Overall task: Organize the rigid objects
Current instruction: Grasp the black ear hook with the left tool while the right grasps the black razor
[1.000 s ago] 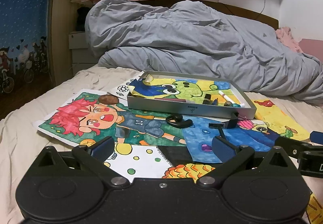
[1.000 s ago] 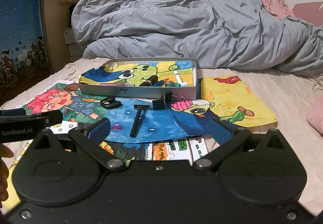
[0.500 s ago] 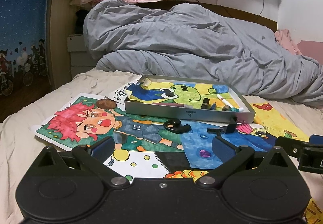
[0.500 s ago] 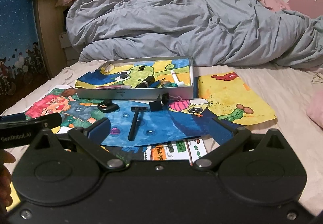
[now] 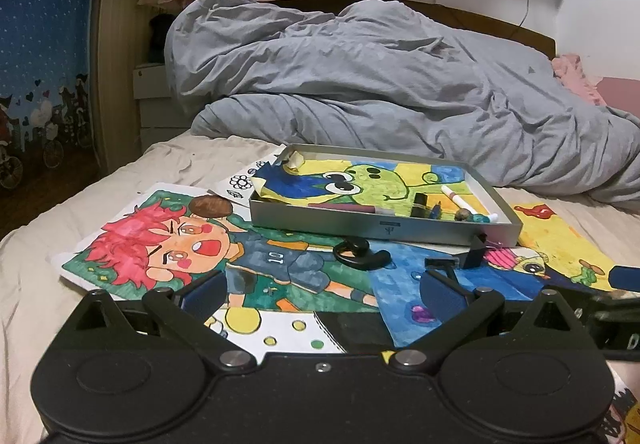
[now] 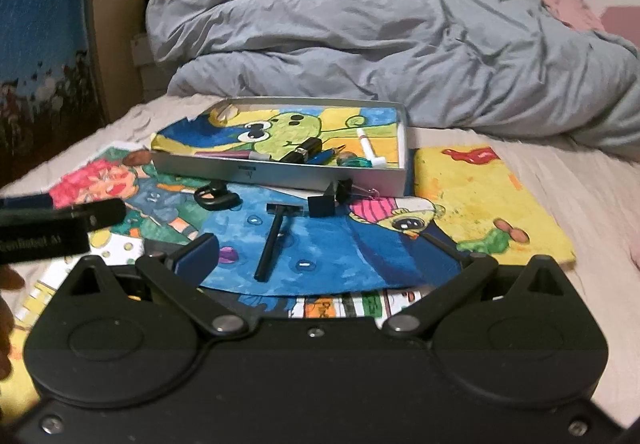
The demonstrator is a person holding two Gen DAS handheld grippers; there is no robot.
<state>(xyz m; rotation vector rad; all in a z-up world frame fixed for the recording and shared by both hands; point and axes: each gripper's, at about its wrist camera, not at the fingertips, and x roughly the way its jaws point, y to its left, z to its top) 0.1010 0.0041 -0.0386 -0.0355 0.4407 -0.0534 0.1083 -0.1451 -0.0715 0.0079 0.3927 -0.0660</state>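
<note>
Both pairs of tongs hang low over the bed, spread wide and holding nothing: the left tongs (image 5: 322, 294) and the right tongs (image 6: 324, 256). Just ahead of the right tongs, on the blue drawing (image 6: 320, 256), lies the black razor (image 6: 276, 234), its handle end toward the tongs and its head pointing away toward the tray, leaning slightly right, so I judge the right hand nearer and able to close across the handle. Beyond it sit the binder clip (image 6: 326, 200) and black hook (image 6: 216, 196), then the grey tray (image 6: 304, 176) holding pens and other small things.
</note>
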